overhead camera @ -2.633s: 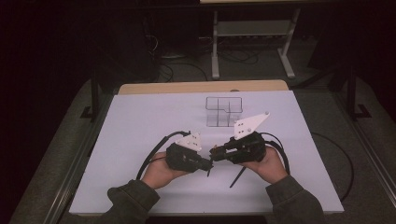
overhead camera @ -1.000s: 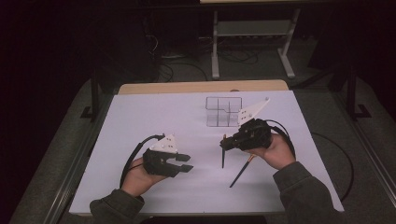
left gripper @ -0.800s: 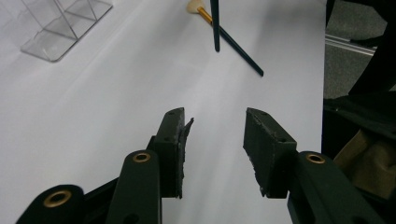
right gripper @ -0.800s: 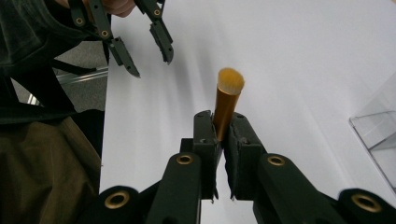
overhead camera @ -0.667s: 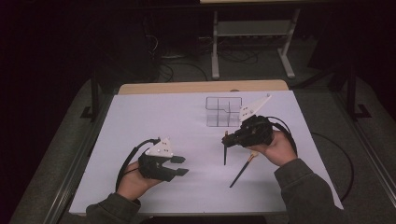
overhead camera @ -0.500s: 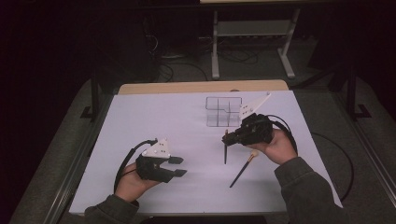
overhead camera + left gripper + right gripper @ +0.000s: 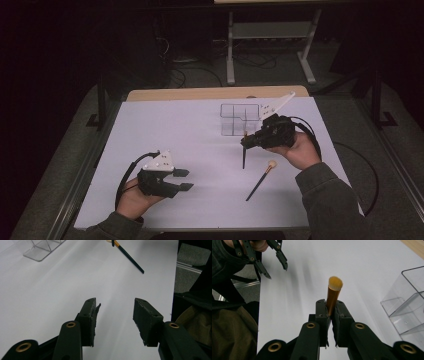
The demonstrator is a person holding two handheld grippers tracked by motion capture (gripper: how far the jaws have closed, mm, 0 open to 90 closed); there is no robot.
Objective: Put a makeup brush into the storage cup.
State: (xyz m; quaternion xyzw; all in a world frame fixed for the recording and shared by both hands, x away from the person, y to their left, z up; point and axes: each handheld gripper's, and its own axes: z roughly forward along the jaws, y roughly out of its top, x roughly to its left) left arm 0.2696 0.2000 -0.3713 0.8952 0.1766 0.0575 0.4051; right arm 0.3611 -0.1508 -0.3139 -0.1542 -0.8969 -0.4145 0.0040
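Observation:
My right gripper (image 7: 248, 140) (image 7: 331, 308) is shut on a makeup brush (image 7: 244, 152), which hangs nearly upright over the white table. Its gold ferrule and orange bristle tip (image 7: 335, 287) stick up between the jaws. A clear divided organizer (image 7: 239, 119) (image 7: 409, 302) stands just behind and beside this gripper. A second brush (image 7: 260, 181) (image 7: 127, 255) with a dark handle lies flat on the table in front of the right hand. My left gripper (image 7: 184, 179) (image 7: 115, 315) stands open at the near left with nothing between its jaws.
The white table sheet (image 7: 200, 145) has a wooden strip (image 7: 215, 93) along its far edge. Cables trail from both grippers. A metal stand (image 7: 270, 35) is on the dark floor beyond the table.
The two grippers were together at the table's middle; the left has drawn back to the near left and opened. The right has carried its brush up toward the organizer. The lying brush has not moved.

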